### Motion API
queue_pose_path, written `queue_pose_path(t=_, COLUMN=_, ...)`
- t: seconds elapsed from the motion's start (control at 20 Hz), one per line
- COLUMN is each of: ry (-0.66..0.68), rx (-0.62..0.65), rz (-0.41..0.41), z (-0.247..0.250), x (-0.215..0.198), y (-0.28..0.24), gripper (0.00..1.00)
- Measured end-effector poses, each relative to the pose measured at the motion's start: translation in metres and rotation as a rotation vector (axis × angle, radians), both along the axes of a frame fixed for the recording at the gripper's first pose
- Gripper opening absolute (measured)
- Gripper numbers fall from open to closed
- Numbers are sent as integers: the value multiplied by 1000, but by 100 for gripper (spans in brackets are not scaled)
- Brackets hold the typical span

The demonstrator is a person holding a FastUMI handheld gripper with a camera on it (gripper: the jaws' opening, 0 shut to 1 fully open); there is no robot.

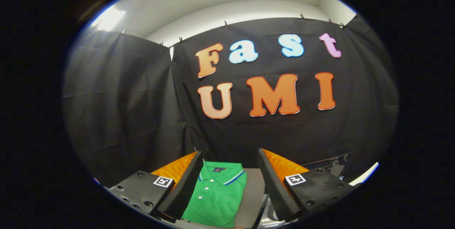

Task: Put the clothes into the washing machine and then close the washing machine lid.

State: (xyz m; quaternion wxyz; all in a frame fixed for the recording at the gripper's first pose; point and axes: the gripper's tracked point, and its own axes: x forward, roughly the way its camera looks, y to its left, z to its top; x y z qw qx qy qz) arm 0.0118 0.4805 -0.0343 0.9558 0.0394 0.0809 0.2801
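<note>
A folded green polo shirt (pixel 215 195) with a striped collar and white buttons lies on a grey surface (pixel 250 200) below me, collar pointing toward the booth wall. My gripper (pixel 231 158) hangs above it, open, with a wide gap between the two fingers (pixel 185 186). The shirt shows through that gap, nearer the left finger, and neither finger touches it. To the right, beyond the right finger, a dark and shiny edge (pixel 330 161) of some appliance shows; I cannot tell whether it is the washing machine.
Black cloth walls stand close ahead and to the left. A white strip (pixel 366 174) runs at the far right beside the dark edge.
</note>
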Motion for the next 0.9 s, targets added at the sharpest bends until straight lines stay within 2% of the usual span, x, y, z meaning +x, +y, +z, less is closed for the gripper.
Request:
queue_pose_path(t=0.25, ry=152, rx=7, rz=36, z=-51, x=-6, y=67, gripper=99)
queue_pose_path(t=0.4, ry=215, rx=-53, rz=28, z=-87, x=-5, y=88, gripper=97)
queue_pose_path(t=0.65, ry=285, rx=-235, rz=5, z=-149, x=-2, y=99, gripper=97)
queue_pose_path(t=0.9, ry=322, rx=-293, rz=4, z=-176, x=-8, y=102, gripper=97)
